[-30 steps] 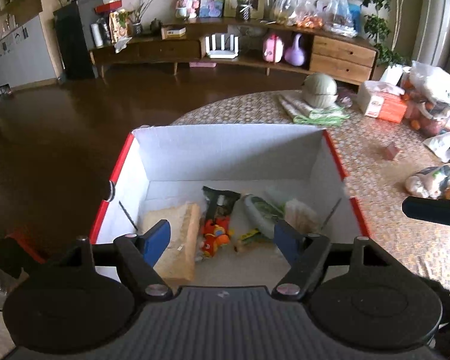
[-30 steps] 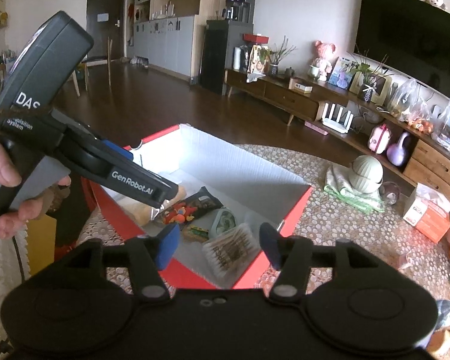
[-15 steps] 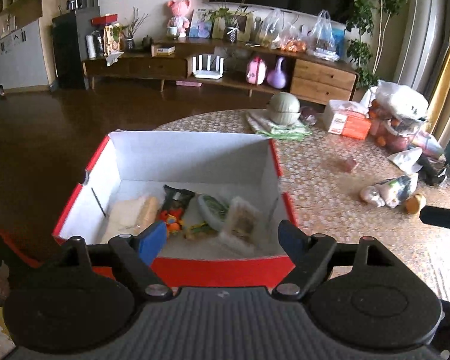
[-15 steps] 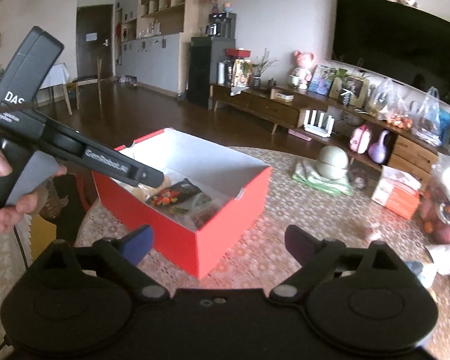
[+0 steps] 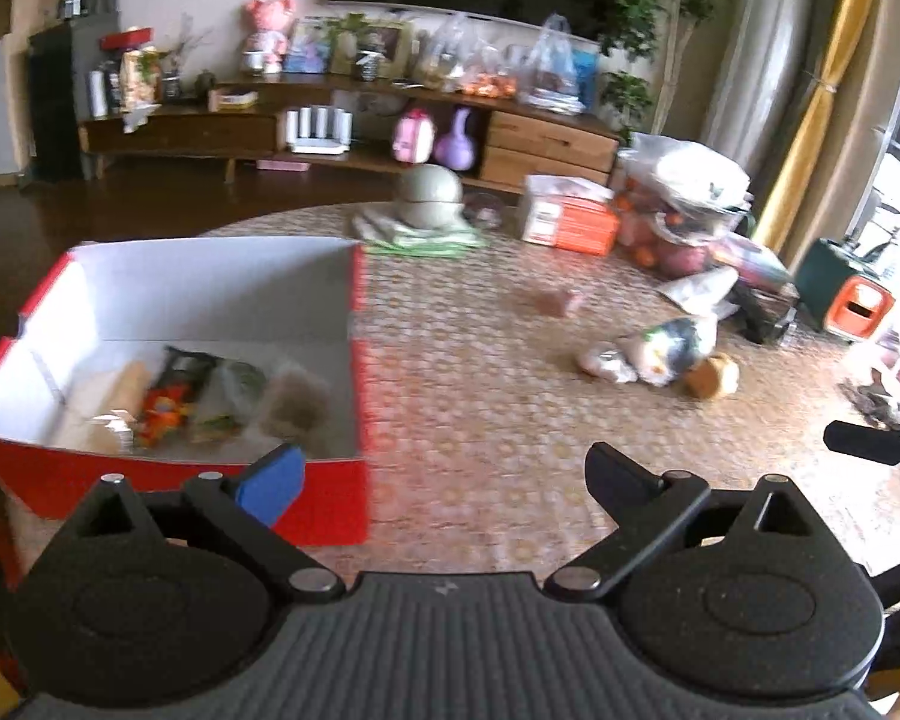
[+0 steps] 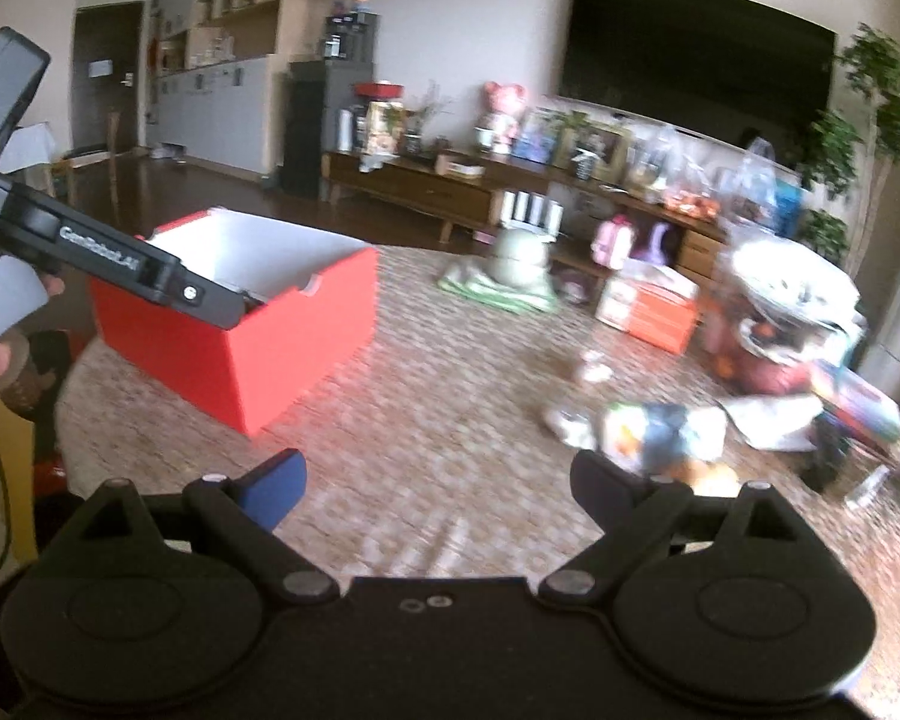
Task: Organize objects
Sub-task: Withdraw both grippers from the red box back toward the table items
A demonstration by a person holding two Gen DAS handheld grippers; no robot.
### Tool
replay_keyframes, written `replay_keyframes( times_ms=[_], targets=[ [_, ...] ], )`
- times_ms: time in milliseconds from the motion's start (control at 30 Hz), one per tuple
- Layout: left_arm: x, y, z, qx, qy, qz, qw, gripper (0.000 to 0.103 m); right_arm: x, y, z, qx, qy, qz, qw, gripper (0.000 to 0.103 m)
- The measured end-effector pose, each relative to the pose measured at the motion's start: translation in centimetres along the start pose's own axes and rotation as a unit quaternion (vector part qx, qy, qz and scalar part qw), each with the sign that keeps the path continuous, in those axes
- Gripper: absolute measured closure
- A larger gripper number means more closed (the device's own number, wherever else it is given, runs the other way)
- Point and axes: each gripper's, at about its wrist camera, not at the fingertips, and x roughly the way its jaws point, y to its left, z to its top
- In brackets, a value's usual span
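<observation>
My box (image 5: 330, 504) is bright red outside and white inside. In it I see a black packet (image 5: 186, 363), a little orange and red toy (image 5: 165, 417), a tan block (image 5: 123, 387) and a greenish bag (image 5: 234, 381) — all a bit blurry. My left tongs (image 5: 444, 474) are black, with one blue pad (image 5: 273, 480). My right tongs (image 6: 438, 477) are black too, and one pad (image 6: 276, 489) is blue. The tablecloth (image 5: 480, 396) is tan with small round shapes all over. On it sit a pale green round pot (image 5: 429, 198) on a green striped cloth (image 5: 426, 237), an orange and white carton (image 5: 570, 216), and a small yellow-brown thing (image 5: 711, 375).
</observation>
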Motion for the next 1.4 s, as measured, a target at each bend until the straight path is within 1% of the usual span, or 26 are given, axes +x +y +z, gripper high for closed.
replay_keyframes(
  times_ms=[100,200,367,600,800,933,1100,1200,1400],
  targets=[
    [0.9,-1.6,-0.1,-0.001,-0.008,-0.019,0.9998,0.0,-0.5,-2.0,-1.2,0.012,0.003,-0.015,1.0,0.008],
    [1.9,-3.3,0.0,0.005,-0.014,-0.022,0.9996,0.0,-0.6,-3.9,-2.1,0.023,0.009,-0.034,0.999,0.008],
    [4.4,-6.0,0.3,0.021,-0.01,-0.027,0.9994,0.0,-0.4,-7.5,-3.3,0.041,0.018,-0.063,0.997,0.008],
    [8.5,-9.3,0.4,0.053,0.003,-0.039,0.9979,0.0,1.0,-12.4,-3.9,0.064,0.029,-0.086,0.994,0.008],
    [12.4,-11.7,1.1,0.094,0.006,-0.013,0.9954,0.0,3.6,-15.6,-4.1,0.078,0.039,-0.091,0.992,0.008],
    [15.2,-12.9,1.7,0.116,0.012,-0.005,0.9932,0.0,5.4,-16.9,-4.2,0.074,0.048,-0.089,0.992,0.008],
    [18.8,-13.5,2.6,0.109,0.026,-0.004,0.9937,0.0,8.1,-18.5,-4.4,0.075,0.057,-0.082,0.992,0.008],
    [20.8,-13.8,2.9,0.104,0.029,-0.002,0.9942,0.0,9.6,-19.3,-4.6,0.077,0.064,-0.075,0.992,0.01],
    [24.2,-14.3,3.0,0.114,0.036,-0.007,0.9928,0.0,12.3,-20.4,-4.8,0.072,0.077,-0.068,0.992,0.011]
  ],
)
